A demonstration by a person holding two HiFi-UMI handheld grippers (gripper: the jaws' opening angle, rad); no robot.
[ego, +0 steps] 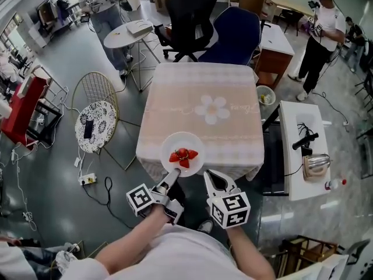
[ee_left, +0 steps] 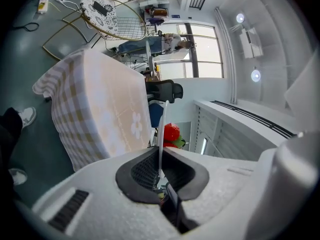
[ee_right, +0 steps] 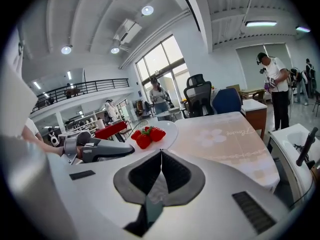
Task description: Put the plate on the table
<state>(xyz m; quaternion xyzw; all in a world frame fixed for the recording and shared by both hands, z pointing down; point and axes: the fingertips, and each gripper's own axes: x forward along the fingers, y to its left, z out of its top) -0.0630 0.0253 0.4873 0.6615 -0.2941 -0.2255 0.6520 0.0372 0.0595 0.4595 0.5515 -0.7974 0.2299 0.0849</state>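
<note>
Far out to the left of the left gripper's fingers stands a gold wire chair (ego: 96, 95) with a patterned round cushion (ego: 99, 121). The left gripper (ego: 173, 173) points level. In the left gripper view (ee_left: 160, 160) its fingers are pinched on the near rim of a white plate (ego: 175, 139). The plate shows there as a thin edge (ee_left: 161, 129) running straight out from between the pads. Red strawberries (ego: 183, 155) lie in the middle of the plate, just ahead of those fingertips. The plate reaches from the fingers over the near edge of the table (ego: 201, 86), which wears a pink checked cloth printed with a white flower. Whether its underside touches the cloth cannot be told.

Just right of the plate's near rim is the right gripper (ego: 208, 175), tilted a little downward. Its fingers are pressed together with nothing between them (ee_right: 161, 156). From there the plate (ee_right: 169, 129) and strawberries (ee_right: 147, 135) sit ahead and left of its fingertips. The tabletop (ee_right: 225, 139) spreads ahead and to their right.
</note>
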